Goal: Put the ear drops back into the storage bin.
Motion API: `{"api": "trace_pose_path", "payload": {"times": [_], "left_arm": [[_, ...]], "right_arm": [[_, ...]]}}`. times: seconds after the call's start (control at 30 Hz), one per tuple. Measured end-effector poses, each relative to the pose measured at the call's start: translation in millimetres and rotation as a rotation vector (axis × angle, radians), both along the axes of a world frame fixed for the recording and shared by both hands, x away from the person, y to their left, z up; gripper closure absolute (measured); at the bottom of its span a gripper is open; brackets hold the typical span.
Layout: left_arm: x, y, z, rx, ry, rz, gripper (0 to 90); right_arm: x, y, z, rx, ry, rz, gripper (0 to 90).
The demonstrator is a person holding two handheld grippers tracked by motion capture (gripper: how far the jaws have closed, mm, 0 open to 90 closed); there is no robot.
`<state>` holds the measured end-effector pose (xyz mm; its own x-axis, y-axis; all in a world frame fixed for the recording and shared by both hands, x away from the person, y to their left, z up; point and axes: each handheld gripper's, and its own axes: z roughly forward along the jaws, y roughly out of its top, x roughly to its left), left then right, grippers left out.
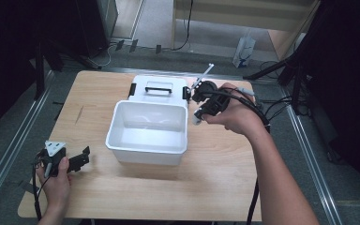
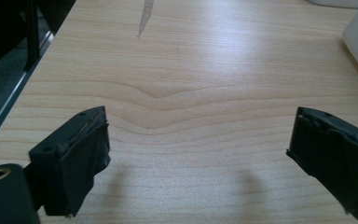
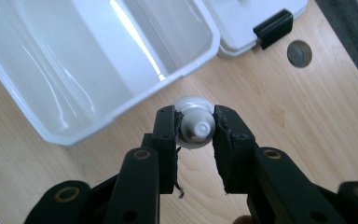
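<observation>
The small white bulb-like piece (image 3: 195,125) is pinched between the jaws of the right gripper (image 3: 195,133), just off the box (image 1: 122,140) rim at three o'clock. It looks light, smooth and round, likely slippery; the narrower neck seems the surest hold. One piece, one open box, one lid (image 1: 140,84). The left gripper (image 2: 198,149) gapes wide, empty, at seven o'clock.

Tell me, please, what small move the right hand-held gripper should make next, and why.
Probably shift it sideways until it is over the open white bin. The right hand-held gripper is shut on a small white bulb-like object, which hangs beside the bin's rim, above the bare table, not yet over the bin. The bin looks empty.
</observation>
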<state>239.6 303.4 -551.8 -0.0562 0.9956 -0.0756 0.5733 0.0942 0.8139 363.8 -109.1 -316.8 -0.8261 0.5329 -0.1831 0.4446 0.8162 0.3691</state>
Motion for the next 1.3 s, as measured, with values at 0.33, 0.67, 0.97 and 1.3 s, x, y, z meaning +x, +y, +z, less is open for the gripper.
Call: {"api": "trace_pose_path", "payload": {"times": [0.33, 0.67, 0.97, 1.3], "left_arm": [[0.1, -1.4, 0.1, 0.020, 0.004, 0.025, 0.0], [0.7, -1.0, -0.1, 0.017, 0.010, 0.017, 0.0], [1.1, -0.8, -0.2, 0.015, 0.013, 0.012, 0.0], [1.4, -0.7, -0.4, 0.012, 0.013, 0.008, 0.0]], "right_arm": [[0.9, 27.0, 0.9, 0.006, -0.007, 0.058, 72.0], [0.0, 41.9, -8.3, 0.001, 0.002, 0.109, 72.0], [-3.0, 51.4, -31.9, -0.039, 0.048, 0.174, 72.0], [2.6, 53.2, -71.1, -0.141, 0.080, 0.253, 72.0]]}}
